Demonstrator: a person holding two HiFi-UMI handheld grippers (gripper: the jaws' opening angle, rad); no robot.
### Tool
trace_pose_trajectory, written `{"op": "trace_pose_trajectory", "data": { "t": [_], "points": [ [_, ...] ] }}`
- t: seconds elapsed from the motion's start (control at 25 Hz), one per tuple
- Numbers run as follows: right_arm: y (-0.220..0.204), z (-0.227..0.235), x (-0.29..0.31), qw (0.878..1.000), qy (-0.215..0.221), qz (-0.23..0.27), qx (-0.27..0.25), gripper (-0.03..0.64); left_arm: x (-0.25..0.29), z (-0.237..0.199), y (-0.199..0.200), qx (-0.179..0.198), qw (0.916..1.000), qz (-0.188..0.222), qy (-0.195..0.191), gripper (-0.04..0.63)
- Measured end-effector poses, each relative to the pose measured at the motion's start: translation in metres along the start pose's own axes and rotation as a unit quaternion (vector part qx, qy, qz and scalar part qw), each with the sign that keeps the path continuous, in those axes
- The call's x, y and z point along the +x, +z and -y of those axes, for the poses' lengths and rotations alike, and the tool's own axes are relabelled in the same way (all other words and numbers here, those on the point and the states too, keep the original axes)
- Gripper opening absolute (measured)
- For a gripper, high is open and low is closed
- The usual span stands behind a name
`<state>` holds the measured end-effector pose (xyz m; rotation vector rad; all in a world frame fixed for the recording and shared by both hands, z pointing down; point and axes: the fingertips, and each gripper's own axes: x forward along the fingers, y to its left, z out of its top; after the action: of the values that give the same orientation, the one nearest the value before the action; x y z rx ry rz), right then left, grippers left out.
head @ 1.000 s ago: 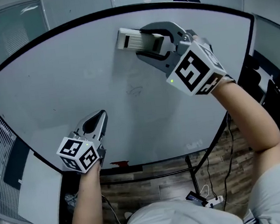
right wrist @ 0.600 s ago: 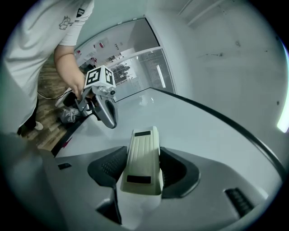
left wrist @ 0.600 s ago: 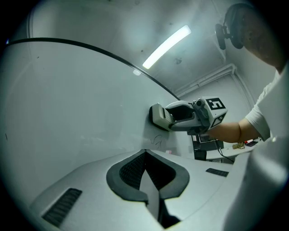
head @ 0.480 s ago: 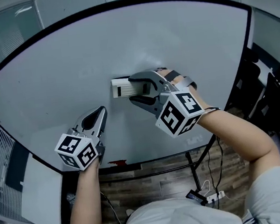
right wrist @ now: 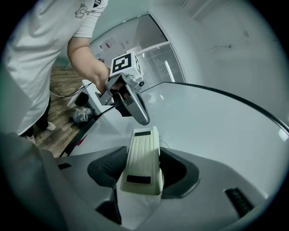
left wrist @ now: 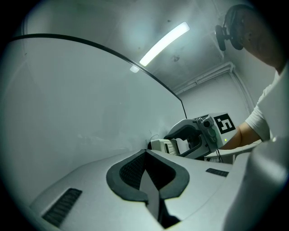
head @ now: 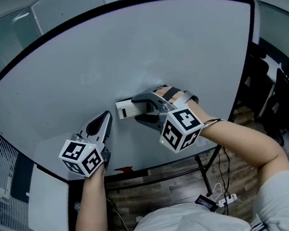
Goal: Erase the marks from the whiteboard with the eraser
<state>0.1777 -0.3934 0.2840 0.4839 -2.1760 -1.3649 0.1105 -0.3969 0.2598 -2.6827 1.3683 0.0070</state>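
The big whiteboard point(head: 188, 45) fills the head view. My right gripper point(head: 139, 109) is shut on the cream eraser point(head: 125, 109), which lies pressed flat against the board's lower middle. In the right gripper view the eraser point(right wrist: 142, 159) sits between the dark pads, with a thin pen stroke point(right wrist: 169, 143) on the board just past its tip. My left gripper point(head: 104, 122) is shut with nothing in it, its tip on the board just left of the eraser. In the left gripper view the eraser point(left wrist: 161, 145) and the faint stroke point(left wrist: 153, 136) show beyond the shut jaws.
A faint smudge point(head: 91, 78) remains on the board's upper left. A red item point(head: 122, 168) lies on the ledge under the board. Cables and a power strip point(head: 222, 201) lie on the wooden floor. Dark chairs point(head: 283, 107) stand right; a white panel point(head: 45, 204) leans left.
My right gripper has carried the eraser from the board's top down and left to the lower middle, over where the scribble showed. The left gripper has stayed put.
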Motion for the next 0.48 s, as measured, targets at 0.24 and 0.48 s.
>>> {"op": "trace_pose_trajectory", "data": {
  "t": [0.24,0.48],
  "points": [
    [0.001,0.038,-0.024,1.0,-0.025,-0.002,-0.003,0.232,0.008,0.005,0.007,0.008,0.9999,0.002,-0.008,0.006],
    [0.003,0.114,-0.07,0.996,-0.09,0.003,0.013,0.23,0.015,0.008,0.012,0.012,0.9997,0.006,-0.018,0.006]
  ]
}}
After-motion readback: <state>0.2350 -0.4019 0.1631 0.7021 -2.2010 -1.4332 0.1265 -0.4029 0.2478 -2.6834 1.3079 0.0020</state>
